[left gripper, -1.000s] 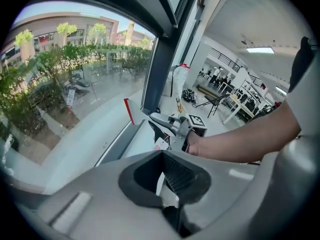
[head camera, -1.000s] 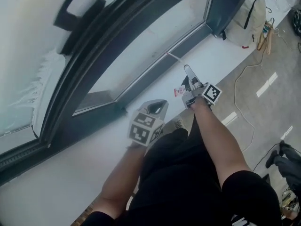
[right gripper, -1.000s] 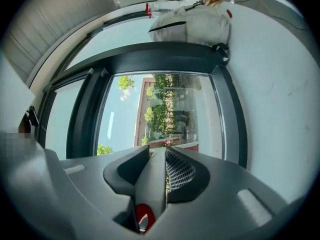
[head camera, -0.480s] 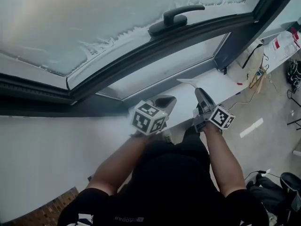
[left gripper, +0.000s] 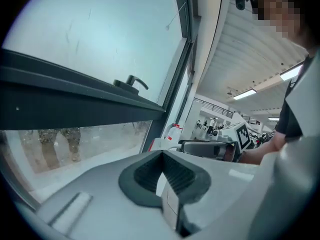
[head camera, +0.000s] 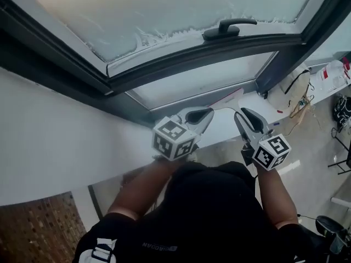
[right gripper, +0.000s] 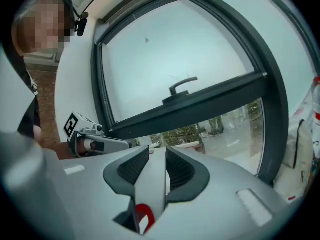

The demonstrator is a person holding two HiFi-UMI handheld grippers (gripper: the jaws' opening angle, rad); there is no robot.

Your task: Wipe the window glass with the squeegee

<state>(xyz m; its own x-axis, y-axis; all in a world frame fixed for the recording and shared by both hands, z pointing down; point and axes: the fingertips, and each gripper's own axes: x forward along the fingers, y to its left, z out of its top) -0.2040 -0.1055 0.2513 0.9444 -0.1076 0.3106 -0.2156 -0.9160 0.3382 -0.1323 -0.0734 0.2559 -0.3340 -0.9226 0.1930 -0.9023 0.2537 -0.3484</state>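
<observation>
A white squeegee (head camera: 227,99) with a red-edged blade points up-left at the clear lower window pane (head camera: 192,84). My right gripper (head camera: 244,114) is shut on its white and red handle (right gripper: 156,184); the blade end (right gripper: 186,145) shows beyond the jaws in the right gripper view. Just to the squeegee's left is my left gripper (head camera: 208,113), its jaws together with nothing clearly between them (left gripper: 162,156). Above the dark frame bar, the frosted upper glass (head camera: 164,4) carries a dark handle (head camera: 230,27).
A white sill (head camera: 225,126) runs under the lower pane. A pale bag (head camera: 293,86), a white bottle (head camera: 334,70) and cables (head camera: 301,107) sit at the right end. A white wall (head camera: 49,141) and a brick patch (head camera: 38,229) lie to the left.
The head view has swung toward the window. Both grippers have risen and come closer together, and the squeegee blade now lies against the foot of the lower pane.
</observation>
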